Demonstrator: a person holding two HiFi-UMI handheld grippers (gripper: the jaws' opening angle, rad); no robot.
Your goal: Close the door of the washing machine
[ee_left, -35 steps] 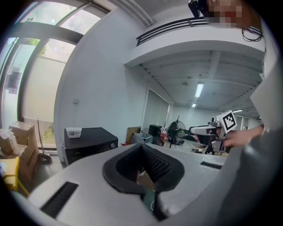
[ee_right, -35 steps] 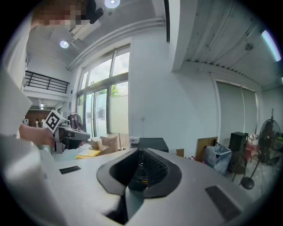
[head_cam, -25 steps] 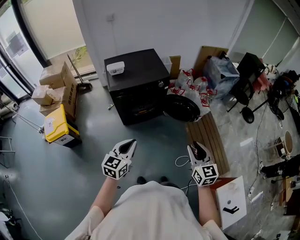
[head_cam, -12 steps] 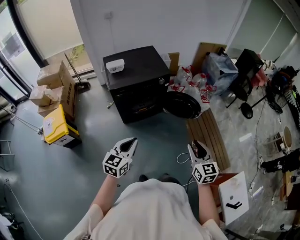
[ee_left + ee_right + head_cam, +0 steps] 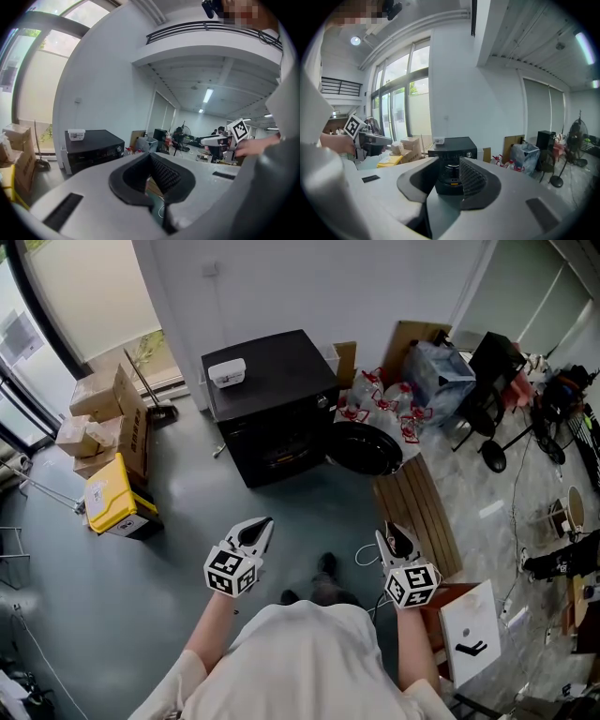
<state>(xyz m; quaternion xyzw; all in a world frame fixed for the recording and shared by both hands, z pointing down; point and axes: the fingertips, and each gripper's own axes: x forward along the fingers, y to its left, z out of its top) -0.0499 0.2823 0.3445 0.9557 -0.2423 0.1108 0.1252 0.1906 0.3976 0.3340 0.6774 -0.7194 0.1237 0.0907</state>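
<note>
The black washing machine (image 5: pixel 272 395) stands against the back wall. Its round door (image 5: pixel 364 451) hangs open at the machine's right side. Both grippers are held in the air well short of it, over the grey floor. My left gripper (image 5: pixel 265 524) has its fingertips together with nothing in them, and its own view shows them meeting (image 5: pixel 150 157), the machine (image 5: pixel 91 143) off to the left. My right gripper (image 5: pixel 389 535) is open and empty. Its jaws have just been opening a little, and they frame the machine's front (image 5: pixel 451 154) between them (image 5: pixel 447 163).
A small white box (image 5: pixel 228 374) sits on the machine. Cardboard boxes (image 5: pixel 112 413) and a yellow box (image 5: pixel 111 491) stand at the left. A wooden slatted board (image 5: pixel 417 512), bags (image 5: pixel 384 404) and a black chair (image 5: pixel 492 390) are at the right. A cable (image 5: pixel 366 557) lies by my feet (image 5: pixel 324 568).
One foot has stepped forward between the grippers, and the view has shifted slightly. Both grippers keep nearly the same places in the head view.
</note>
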